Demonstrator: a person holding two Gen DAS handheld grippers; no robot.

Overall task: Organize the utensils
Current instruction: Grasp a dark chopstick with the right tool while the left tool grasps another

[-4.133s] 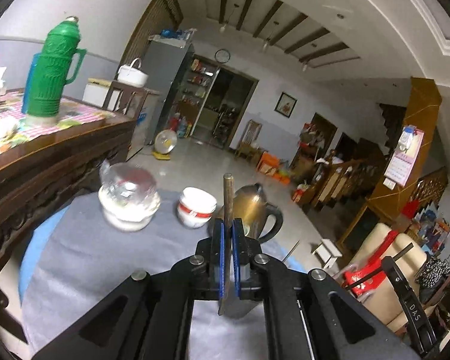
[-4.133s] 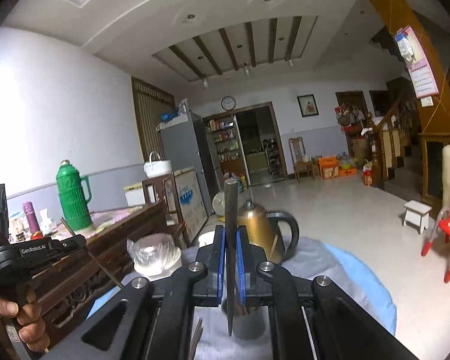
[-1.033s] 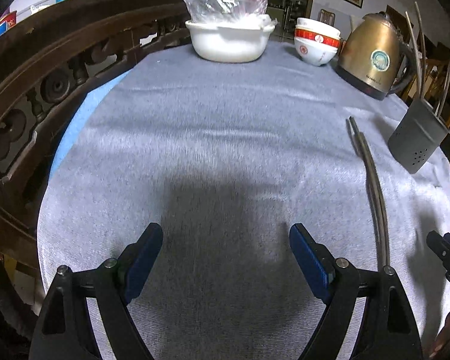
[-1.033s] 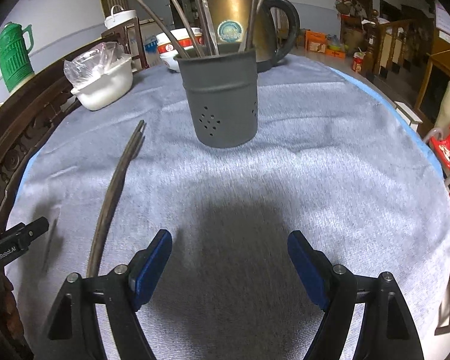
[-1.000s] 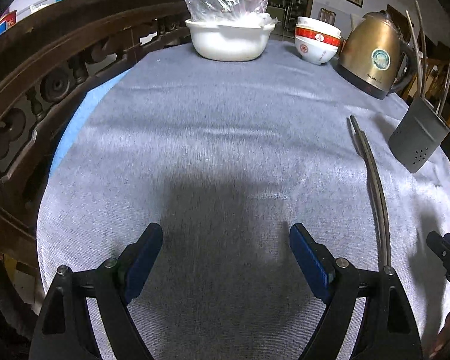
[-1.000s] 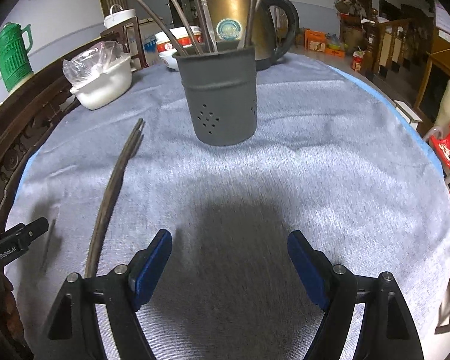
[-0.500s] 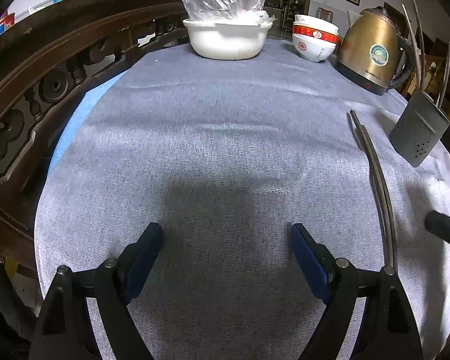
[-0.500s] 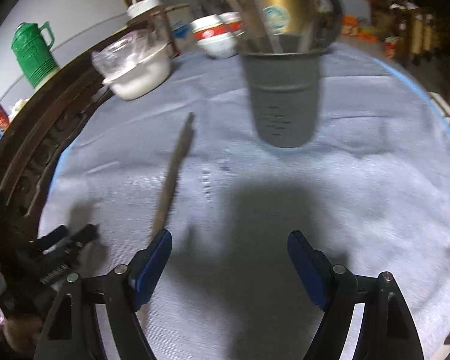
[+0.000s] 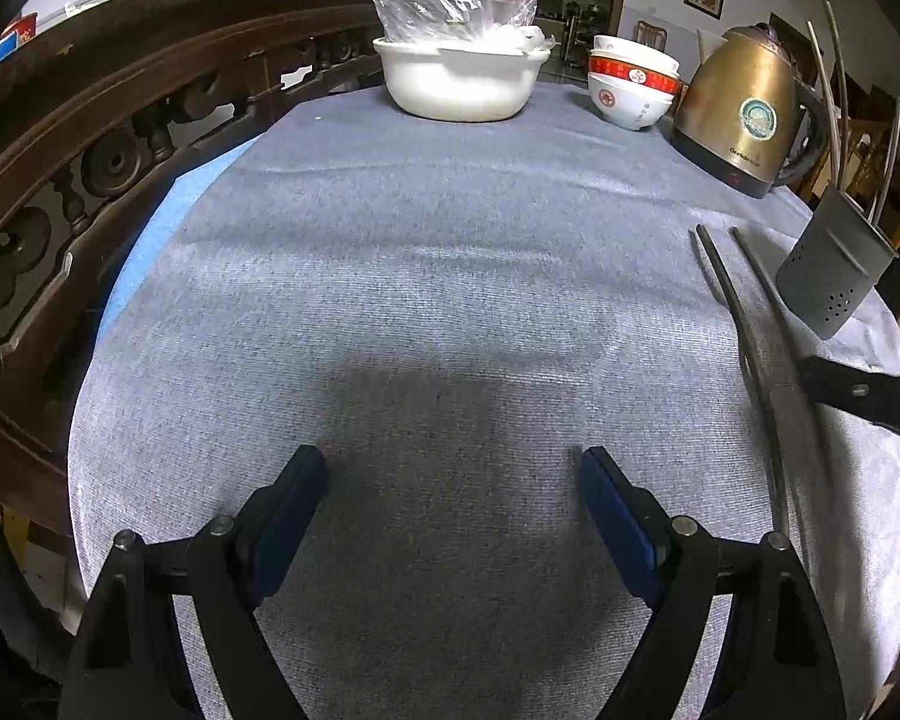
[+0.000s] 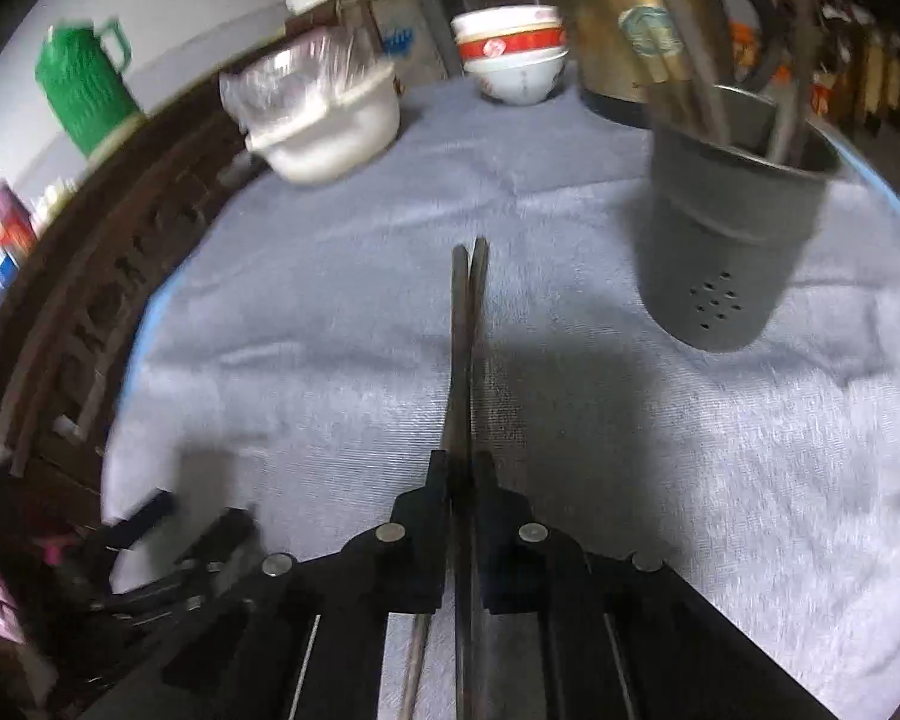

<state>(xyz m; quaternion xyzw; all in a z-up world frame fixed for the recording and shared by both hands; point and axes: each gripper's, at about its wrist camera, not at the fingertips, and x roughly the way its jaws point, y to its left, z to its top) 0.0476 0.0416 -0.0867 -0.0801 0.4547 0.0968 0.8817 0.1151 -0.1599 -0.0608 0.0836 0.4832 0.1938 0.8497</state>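
Where half a second ago the right claw (image 10: 462, 474) hung wide open above the cloth, it is now closed on the chopsticks (image 10: 467, 336), its jaws pinched near their thin ends while the pair lies flat on the desk (image 10: 720, 480) and points away toward the back. That means the pickup is made but the lift is not: the sticks look to be touching the grey cloth along their length. The left claw (image 9: 450, 516) has not changed, open and empty over bare cloth, well to the left of the pair. Beyond the stick tips and to the right stands the holder (image 10: 732, 240), a grey perforated cup already bristling with other utensils, apart from the gripped pair. My judgement is that the next move calls for raising the pair, tipping it upright and dropping it into the holder, minding the sticks already inside. Farther back sit the white basin (image 10: 330, 132), the stacked bowls (image 10: 513, 57) and the kettle (image 9: 744, 114).
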